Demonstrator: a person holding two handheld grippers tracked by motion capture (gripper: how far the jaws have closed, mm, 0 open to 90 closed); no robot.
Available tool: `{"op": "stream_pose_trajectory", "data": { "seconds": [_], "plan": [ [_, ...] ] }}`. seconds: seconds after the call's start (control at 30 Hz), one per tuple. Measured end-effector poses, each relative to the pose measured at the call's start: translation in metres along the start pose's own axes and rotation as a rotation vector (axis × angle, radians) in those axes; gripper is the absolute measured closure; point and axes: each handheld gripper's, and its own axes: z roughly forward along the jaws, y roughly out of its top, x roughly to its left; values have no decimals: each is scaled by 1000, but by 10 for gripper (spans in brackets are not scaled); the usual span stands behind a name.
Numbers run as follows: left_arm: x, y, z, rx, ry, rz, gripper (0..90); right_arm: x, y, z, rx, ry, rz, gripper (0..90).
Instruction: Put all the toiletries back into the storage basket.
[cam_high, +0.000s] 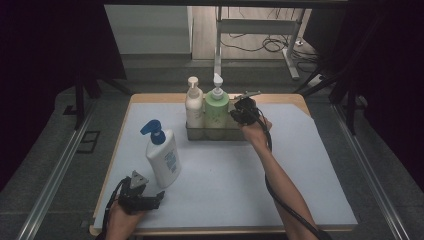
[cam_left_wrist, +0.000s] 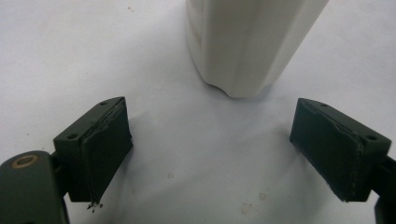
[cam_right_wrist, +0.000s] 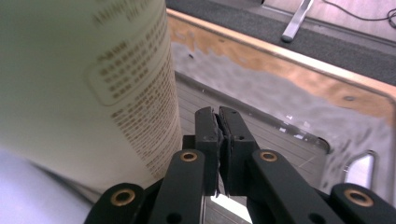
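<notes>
Item one: your right gripper (cam_high: 242, 111) sits at the right end of the metal tray (cam_high: 235, 134) near the table's far edge, just beside the green pump bottle (cam_high: 216, 112). In the right gripper view its jaws are clenched pad against pad with nothing between them (cam_right_wrist: 219, 144), poised over the tray's ribbed floor (cam_right_wrist: 280, 135), and the green bottle's printed label (cam_right_wrist: 93, 84) rises close on the left of that view, next to the jaws but not gripped. Item two: the green pump bottle stands upright in the tray, with a cream pump bottle (cam_high: 194, 106) upright in the tray just beside it on its left. Item three: the white bottle with the blue pump (cam_high: 162, 154) stands on the pale mat (cam_high: 300, 170) well apart from the tray, toward your left and nearer to you, leaning slightly. Item four: your left gripper (cam_high: 150, 200) rests low at the table's near left corner, just in front of that white bottle. In the left gripper view its jaws are spread wide and empty (cam_left_wrist: 212, 149), the pads well apart, and the white bottle's base (cam_left_wrist: 243, 46) stands beyond them, untouched. Item five: the table's wooden rim (cam_right_wrist: 289, 58) shows past the edge of the mat beyond the tray.
</notes>
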Motion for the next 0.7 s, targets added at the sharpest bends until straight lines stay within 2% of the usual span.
{"op": "stream_pose_trajectory", "data": {
  "seconds": [0.17,0.27,0.3,0.37,0.43,0.63,0.7],
  "plan": [
    [0,0,0,0,0,0,120,3,-2,11,7,27,3,879],
    [0,0,0,0,0,0,119,7,-4,15,12,29,3,892],
    [0,0,0,0,0,0,120,8,-4,16,13,46,12,892],
    [0,0,0,0,-1,0,120,9,-4,16,15,52,13,892],
    [0,0,0,0,-1,0,120,12,-3,17,17,40,-2,893],
    [0,0,0,1,0,0,120,13,-4,17,21,35,6,892],
    [0,0,0,3,-2,0,120,13,-5,16,27,29,0,840]
  ]
}}
